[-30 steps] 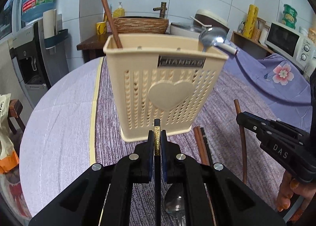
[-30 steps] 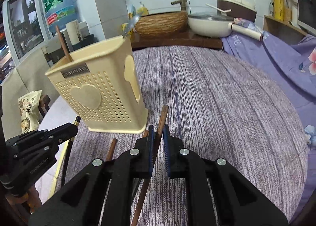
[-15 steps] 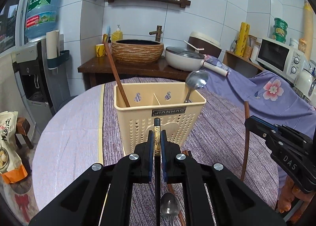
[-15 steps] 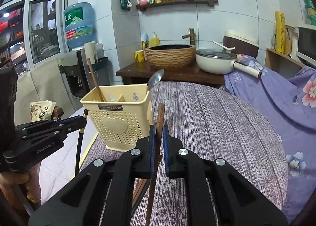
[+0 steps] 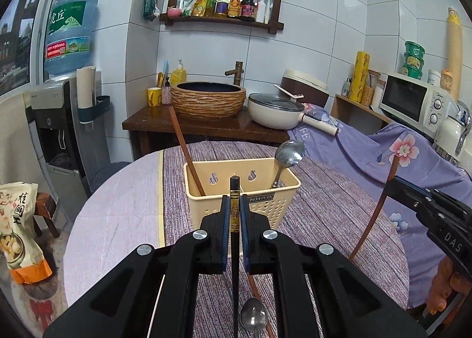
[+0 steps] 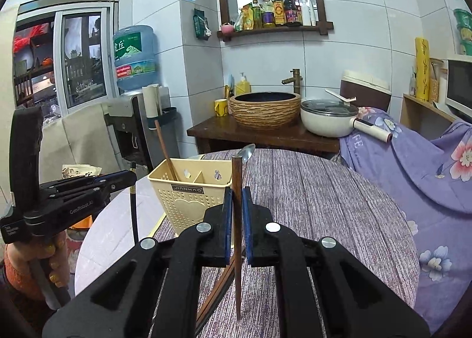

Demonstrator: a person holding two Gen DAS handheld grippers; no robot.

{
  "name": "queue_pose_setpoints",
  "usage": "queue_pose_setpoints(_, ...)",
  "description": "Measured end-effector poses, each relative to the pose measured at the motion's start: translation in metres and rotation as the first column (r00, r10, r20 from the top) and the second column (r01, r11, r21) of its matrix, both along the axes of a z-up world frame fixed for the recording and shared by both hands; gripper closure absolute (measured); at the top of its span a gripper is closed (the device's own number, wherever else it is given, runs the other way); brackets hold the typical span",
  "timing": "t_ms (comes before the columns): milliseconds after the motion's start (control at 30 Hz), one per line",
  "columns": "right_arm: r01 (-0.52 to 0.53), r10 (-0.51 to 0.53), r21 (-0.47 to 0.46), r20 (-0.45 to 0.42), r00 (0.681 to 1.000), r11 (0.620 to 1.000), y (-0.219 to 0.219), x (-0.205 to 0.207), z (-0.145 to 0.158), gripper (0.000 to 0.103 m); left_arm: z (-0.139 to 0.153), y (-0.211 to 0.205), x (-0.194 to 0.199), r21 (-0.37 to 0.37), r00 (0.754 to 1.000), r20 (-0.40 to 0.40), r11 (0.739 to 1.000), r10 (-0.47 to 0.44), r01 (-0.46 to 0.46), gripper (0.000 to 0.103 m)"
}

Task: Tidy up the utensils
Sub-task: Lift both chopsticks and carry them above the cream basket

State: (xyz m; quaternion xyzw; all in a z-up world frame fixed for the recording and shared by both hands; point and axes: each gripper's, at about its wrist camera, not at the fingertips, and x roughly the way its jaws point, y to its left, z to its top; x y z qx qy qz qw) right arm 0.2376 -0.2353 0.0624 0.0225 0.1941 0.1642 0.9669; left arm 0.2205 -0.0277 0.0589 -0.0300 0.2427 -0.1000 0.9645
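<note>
Left gripper (image 5: pixel 235 214) was clamped on a black chopstick (image 5: pixel 234 249), held near-vertical, gilt band between the pads, tip hanging down toward 6 o'clock over a loose spoon (image 5: pixel 253 318) on the striped cloth (image 5: pixel 324 205). At 12 o'clock of it stood the cream utensil caddy (image 5: pixel 259 205), already holding a brown chopstick (image 5: pixel 185 149) in its left compartment and a steel spoon (image 5: pixel 287 156) at right. Right gripper (image 6: pixel 235 217) was pinched on a brown wooden chopstick (image 6: pixel 237 249), also upright, the caddy at its 11 o'clock (more sticks lay on the cloth below). Risks: either thin stick could pivot in the pads and miss the rim; both arms converging on one caddy could knock together or tip it, since it looked light.
</note>
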Motion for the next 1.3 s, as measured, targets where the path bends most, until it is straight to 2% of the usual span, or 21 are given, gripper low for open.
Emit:
queue_pose_setpoints(367,-0.016,0.016,-0.017,0.015,1.0,1.0,0.004,0.001,0.011,0.096,0.011,0.001,-0.001,0.014,1.0,0.023,1.0,0.008,-0.008,0.096)
queue_pose_setpoints(733,-0.06,0.06,0.006,-0.017,0.998,0.998,0.003,0.01,0.02,0.096,0.02,0.005,0.003,0.007,1.0,0.024,1.0,0.003,-0.003,0.096)
queue_pose_setpoints(1100,-0.097,0.097,0.023,-0.017,0.995,0.995,0.004,0.018,0.038,0.096,0.042,0.006,0.002,0.0,0.999,0.043,1.0,-0.026,0.026,0.096)
queue_pose_setpoints(1300,-0.129,0.129,0.045,-0.015,0.991,0.991,0.005,0.022,0.057,0.096,0.065,0.004,0.0,0.011,0.996,0.075,0.999,-0.047,0.047,0.096)
